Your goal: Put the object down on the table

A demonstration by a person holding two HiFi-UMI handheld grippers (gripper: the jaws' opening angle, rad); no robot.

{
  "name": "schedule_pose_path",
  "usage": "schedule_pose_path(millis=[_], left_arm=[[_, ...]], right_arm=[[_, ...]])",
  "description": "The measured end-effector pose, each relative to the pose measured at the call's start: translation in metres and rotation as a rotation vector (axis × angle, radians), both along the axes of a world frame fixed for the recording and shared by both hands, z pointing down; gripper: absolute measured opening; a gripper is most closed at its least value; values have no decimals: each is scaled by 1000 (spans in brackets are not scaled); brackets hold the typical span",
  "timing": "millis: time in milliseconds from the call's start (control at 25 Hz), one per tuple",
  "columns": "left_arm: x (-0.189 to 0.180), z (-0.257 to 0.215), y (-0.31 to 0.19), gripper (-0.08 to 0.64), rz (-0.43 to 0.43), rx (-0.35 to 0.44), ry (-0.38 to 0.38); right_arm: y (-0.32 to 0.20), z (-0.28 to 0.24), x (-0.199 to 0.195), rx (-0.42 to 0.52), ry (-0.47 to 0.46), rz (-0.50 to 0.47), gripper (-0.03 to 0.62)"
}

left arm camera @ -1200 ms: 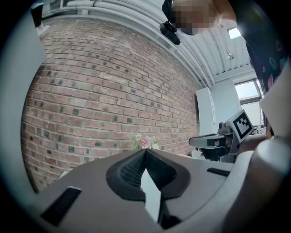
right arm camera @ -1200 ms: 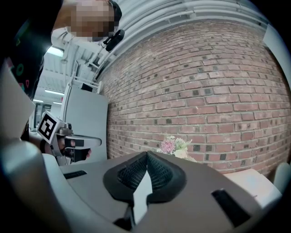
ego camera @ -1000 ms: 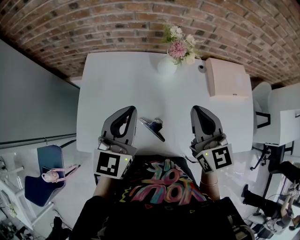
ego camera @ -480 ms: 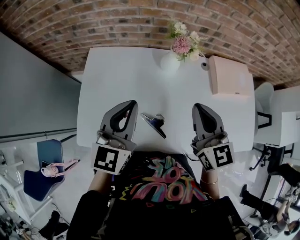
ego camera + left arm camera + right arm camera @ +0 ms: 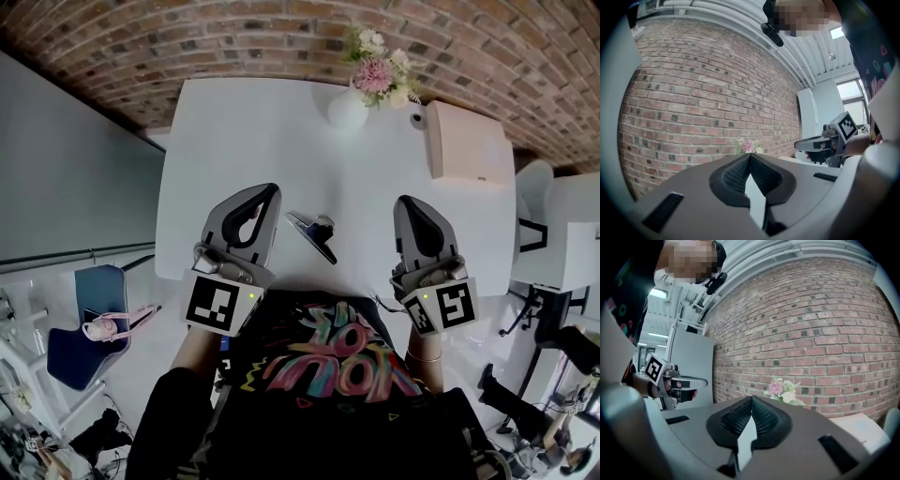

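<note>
Little has moved: the clip (image 5: pixel 314 234) stays on the table (image 5: pixel 234 131) between the left gripper (image 5: pixel 269 191) and the right gripper (image 5: pixel 405 202), both pressed together, empty.

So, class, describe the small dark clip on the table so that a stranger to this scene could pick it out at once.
Start at the white table by the brick wall. Near its front edge, between the left claw and the right claw, lies the dark clip. It is the only small dark thing there; the flower vase and pale box stand far back.
</note>
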State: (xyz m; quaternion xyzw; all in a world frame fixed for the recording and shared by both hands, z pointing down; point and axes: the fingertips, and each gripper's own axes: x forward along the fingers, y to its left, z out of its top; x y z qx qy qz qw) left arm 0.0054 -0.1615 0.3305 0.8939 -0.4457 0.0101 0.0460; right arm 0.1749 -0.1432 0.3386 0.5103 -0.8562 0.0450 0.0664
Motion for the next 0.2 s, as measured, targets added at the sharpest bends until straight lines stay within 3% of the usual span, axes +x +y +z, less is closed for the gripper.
schedule_pose_path(millis=[200], left_arm=[[0,0,-3,25,11,0,3]], right_arm=[[-2,-3,-3,11,-15,-5,16]])
